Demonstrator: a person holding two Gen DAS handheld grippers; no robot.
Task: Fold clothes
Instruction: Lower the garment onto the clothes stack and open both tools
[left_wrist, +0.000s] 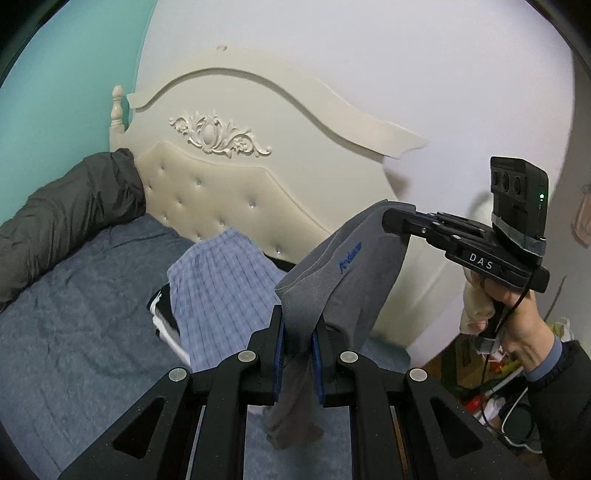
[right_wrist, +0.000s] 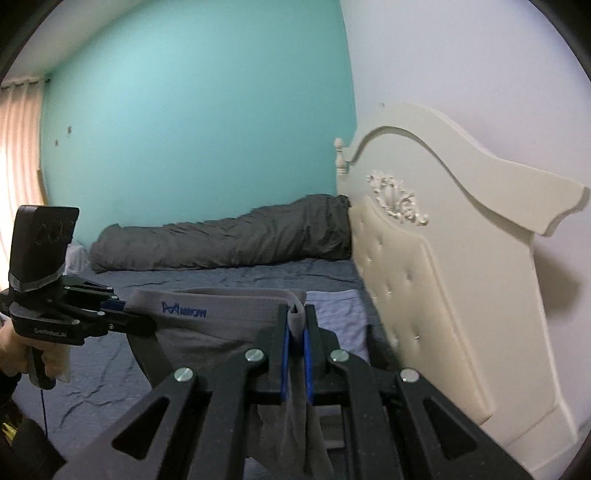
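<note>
No containers in view. Your left gripper (left_wrist: 298, 354) is clamped on one end of the grey underwear (left_wrist: 340, 280); the blue pads (left_wrist: 277, 362) pinch the waistband and loose fabric hangs down below the jaws. Your right gripper (left_wrist: 388, 221) is clamped on the other end of the same waistband, up and to the right in the left wrist view, with your right hand (left_wrist: 517, 317) on its handle.

In the right wrist view the right gripper (right_wrist: 295, 347) bites the folded waistband edge between its blue pads (right_wrist: 285, 365), and the underwear (right_wrist: 221, 325) stretches leftward to the left gripper (right_wrist: 136, 325), also shut on it. The waistband runs roughly level between the two grippers, blue logo facing the camera, body of the garment sagging below. Your left hand (right_wrist: 14, 354) shows at the frame edge.

The underwear is held up in the air over the bed (left_wrist: 74, 314), touching nothing else that you can see. Behind and below it a blue checked garment (left_wrist: 221, 288) lies on the blue sheet near the headboard (left_wrist: 229, 192), on top of some dark and white clothing (left_wrist: 162, 306). A dark grey duvet (right_wrist: 229, 236) is rolled along the teal wall (right_wrist: 192, 110). Clutter on the floor at far right of the left view is too blurred to tell.
</note>
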